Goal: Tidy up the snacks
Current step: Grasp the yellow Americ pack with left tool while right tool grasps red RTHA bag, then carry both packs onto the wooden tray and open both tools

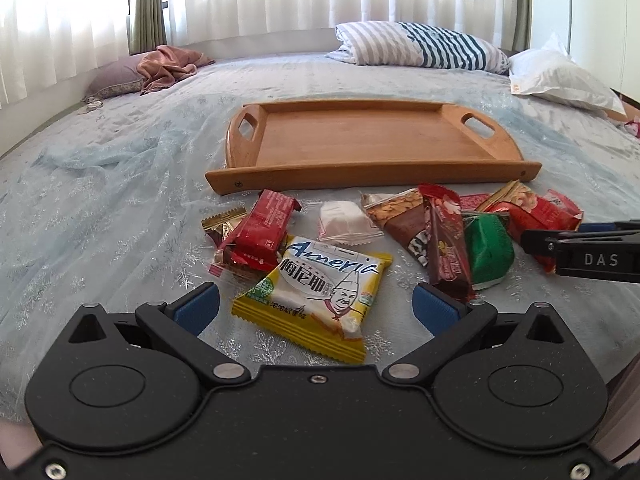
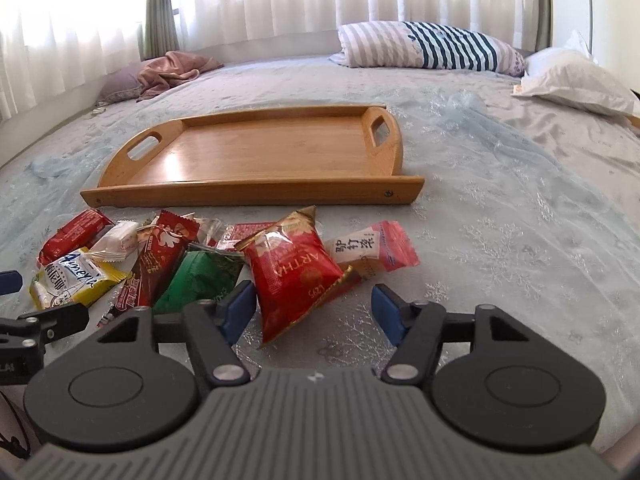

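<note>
Several snack packets lie in a loose row on the bedspread in front of an empty wooden tray [image 1: 372,178] [image 2: 252,194]. My left gripper [image 1: 316,300] is open low over the bed, and a yellow packet [image 1: 316,292] lies between its blue pads without touching them. To its right lie a white packet [image 1: 344,220], a brown bar [image 1: 444,240] and a green packet [image 1: 488,252]. My right gripper [image 2: 312,300] is open around the lower end of a red bag [image 2: 296,276], with a gap on both sides. A pink-and-white packet [image 2: 372,246] lies just beyond.
A striped pillow [image 1: 420,44] and a white pillow [image 1: 560,76] lie at the far right of the bed. A pink cloth [image 1: 168,64] sits on a pillow at the far left. Curtains hang behind the bed. Bare bedspread lies right of the snacks [image 2: 520,240].
</note>
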`<move>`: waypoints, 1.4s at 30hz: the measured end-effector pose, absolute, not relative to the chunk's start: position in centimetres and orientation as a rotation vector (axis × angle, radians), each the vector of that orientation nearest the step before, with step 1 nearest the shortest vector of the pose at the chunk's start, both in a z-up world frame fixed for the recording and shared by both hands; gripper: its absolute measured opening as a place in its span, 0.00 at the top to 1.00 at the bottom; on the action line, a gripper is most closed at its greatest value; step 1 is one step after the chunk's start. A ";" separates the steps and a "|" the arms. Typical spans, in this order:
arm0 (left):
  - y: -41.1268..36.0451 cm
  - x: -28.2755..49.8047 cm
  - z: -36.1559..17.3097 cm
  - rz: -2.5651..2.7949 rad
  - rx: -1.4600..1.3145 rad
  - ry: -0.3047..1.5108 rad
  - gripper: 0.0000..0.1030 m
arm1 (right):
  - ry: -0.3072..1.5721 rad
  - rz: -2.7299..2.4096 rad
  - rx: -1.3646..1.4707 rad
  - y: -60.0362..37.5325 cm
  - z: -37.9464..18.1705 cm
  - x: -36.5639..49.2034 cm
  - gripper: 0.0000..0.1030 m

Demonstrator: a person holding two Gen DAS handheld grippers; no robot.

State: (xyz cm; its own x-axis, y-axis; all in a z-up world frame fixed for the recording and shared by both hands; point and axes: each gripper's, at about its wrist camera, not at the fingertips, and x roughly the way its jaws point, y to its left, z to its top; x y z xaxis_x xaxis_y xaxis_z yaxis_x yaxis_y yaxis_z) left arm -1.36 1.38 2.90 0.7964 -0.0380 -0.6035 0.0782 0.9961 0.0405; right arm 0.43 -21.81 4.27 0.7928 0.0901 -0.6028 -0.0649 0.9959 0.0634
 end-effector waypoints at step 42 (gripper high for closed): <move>0.5 0.0 3.3 -0.174 0.084 0.545 0.49 | 0.571 0.152 -0.052 -21.0 5.9 1.4 0.53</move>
